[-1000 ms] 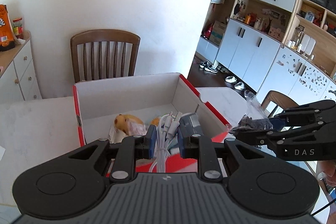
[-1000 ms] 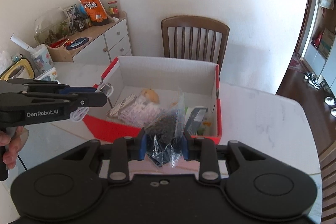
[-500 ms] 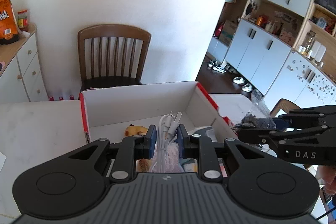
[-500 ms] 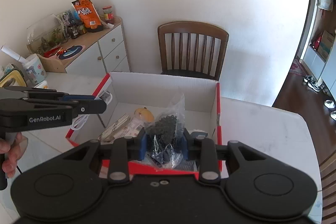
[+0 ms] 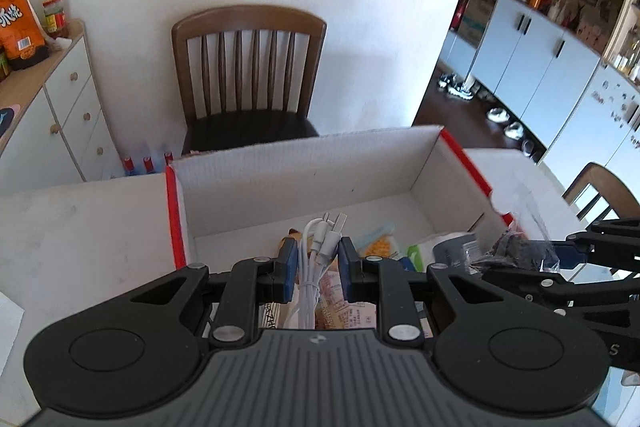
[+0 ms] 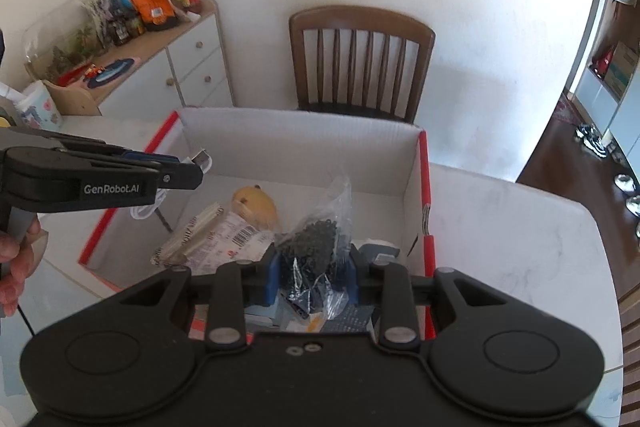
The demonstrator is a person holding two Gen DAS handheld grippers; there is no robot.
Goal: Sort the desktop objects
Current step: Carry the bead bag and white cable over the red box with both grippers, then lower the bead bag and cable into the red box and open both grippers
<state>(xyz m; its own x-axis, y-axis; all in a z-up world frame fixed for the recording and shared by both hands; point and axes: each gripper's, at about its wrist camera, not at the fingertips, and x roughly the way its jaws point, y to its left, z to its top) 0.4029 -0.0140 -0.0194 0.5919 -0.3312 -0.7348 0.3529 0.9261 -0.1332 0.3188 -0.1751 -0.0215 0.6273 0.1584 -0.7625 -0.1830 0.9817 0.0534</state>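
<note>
A red box [image 5: 174,203] [image 6: 425,187] with white inner walls stands open on the white table. My left gripper [image 5: 319,254] is shut on a bundle of white cables [image 5: 316,251] and hangs over the box's near left part. In the right wrist view the same left gripper [image 6: 188,171] reaches in from the left, a cable plug at its tip. My right gripper [image 6: 313,269] is shut on a clear bag of small black pieces [image 6: 316,239] above the box's near right part. The bag [image 5: 516,249] also shows in the left wrist view.
Inside the box lie a yellow plush toy [image 6: 256,205], a labelled packet [image 6: 224,239] and a grey item [image 6: 380,251]. A wooden chair [image 6: 360,63] stands behind the table. A sideboard [image 6: 160,67] with snack bags lines the left wall. A person's hand [image 6: 16,267] grips the left handle.
Both grippers have moved forward and down over the box, keeping their loads. The box now fills more of both views, and its near wall has dropped out of sight.
</note>
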